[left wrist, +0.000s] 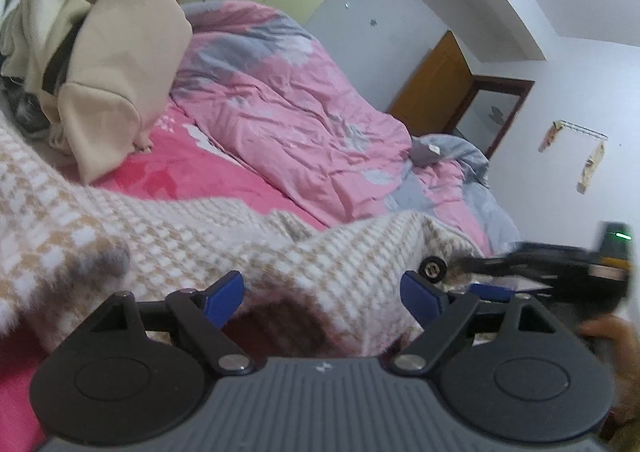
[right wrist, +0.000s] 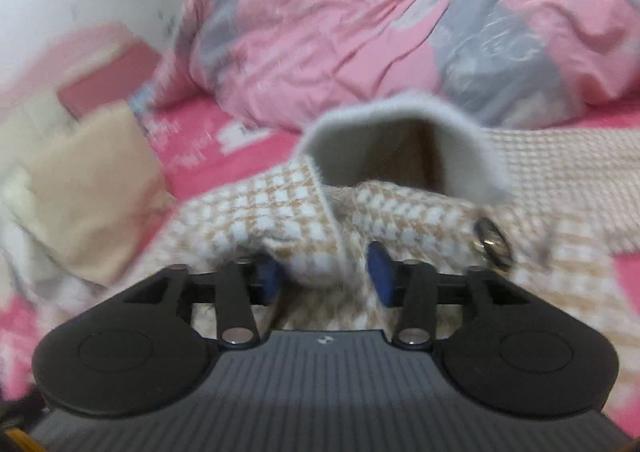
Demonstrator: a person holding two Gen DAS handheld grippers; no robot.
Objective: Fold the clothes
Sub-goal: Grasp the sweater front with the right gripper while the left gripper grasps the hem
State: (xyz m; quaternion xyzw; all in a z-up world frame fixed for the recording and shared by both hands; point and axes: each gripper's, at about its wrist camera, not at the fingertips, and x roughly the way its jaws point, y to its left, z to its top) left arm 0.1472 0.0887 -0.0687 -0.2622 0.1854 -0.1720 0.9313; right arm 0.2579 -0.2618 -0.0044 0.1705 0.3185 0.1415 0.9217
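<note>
— Right under our left gripper [left wrist: 322,298] lies the checked jacket [left wrist: 168,240], spread over the pink sheet [left wrist: 192,172]. Our blue pads stand wide apart with the brown inside of the cloth between them, pressing on nothing.

— And our right gripper [right wrist: 326,272]? We see its pads partly apart, a bunched fold of the jacket near the white collar [right wrist: 400,132] between them. They don't look pressed on it, though the picture is blurred.

— Then we hold nothing firmly. If we lift now, we think the fold slides out and the jacket falls crooked.

— The button [right wrist: 492,242] worries us too; a pad closing on it could slip.

— We should also mind the beige clothes [left wrist: 120,52] heaped at the left and the pink quilt [left wrist: 300,100] behind; a wide swing could drag the jacket into them.
</note>
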